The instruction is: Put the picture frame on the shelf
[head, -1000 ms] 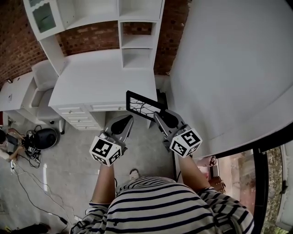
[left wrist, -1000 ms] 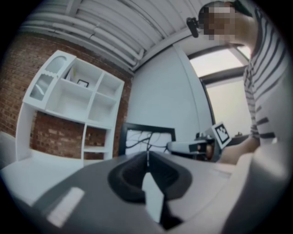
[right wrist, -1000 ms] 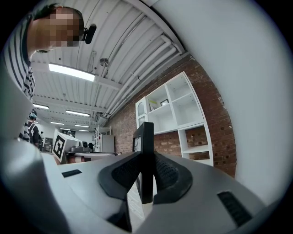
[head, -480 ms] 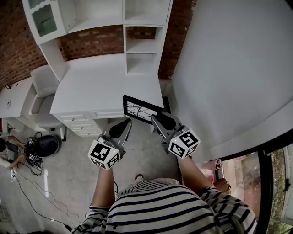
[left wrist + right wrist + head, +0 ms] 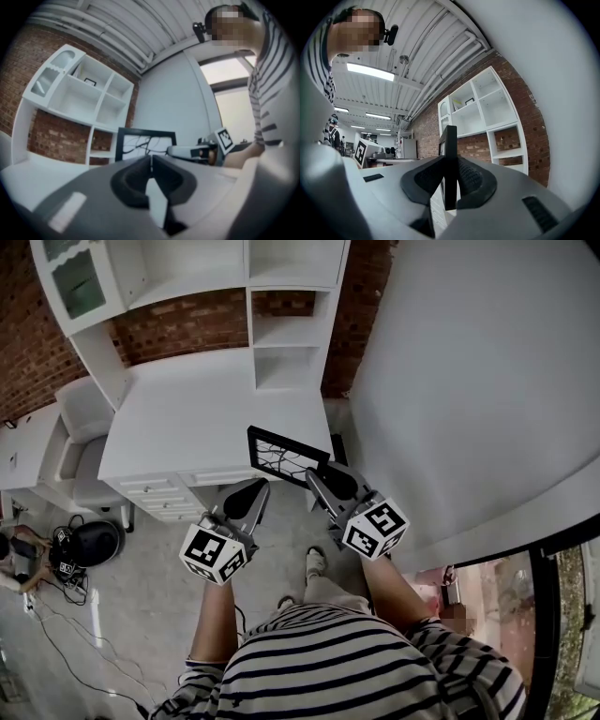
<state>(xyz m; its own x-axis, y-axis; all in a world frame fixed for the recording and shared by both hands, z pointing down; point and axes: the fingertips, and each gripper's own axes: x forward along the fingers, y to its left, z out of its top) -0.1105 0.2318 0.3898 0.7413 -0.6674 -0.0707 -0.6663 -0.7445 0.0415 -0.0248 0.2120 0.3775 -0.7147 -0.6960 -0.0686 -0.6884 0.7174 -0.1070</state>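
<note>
head view: the picture frame (image 5: 286, 454) hung in the air above the front edge of the white desk (image 5: 202, 413), clamped by one side in the right gripper (image 5: 322, 486). the left gripper (image 5: 251, 495) sat just beside it, not touching the frame. the shelf unit (image 5: 281, 329) stood at the back of the desk, well apart from the frame.

left gripper view: its jaws were pressed together on nothing. the frame showed beyond them, upright, with the white compartments behind it.

right gripper view: the jaws stood partway apart with the frame's dark edge pinched between the pads. the shelf compartments lay ahead against the brick wall (image 5: 525, 117).

so the pickup looked done and the frame was on its way. reaching a compartment, setting it down and letting go were left.
</note>
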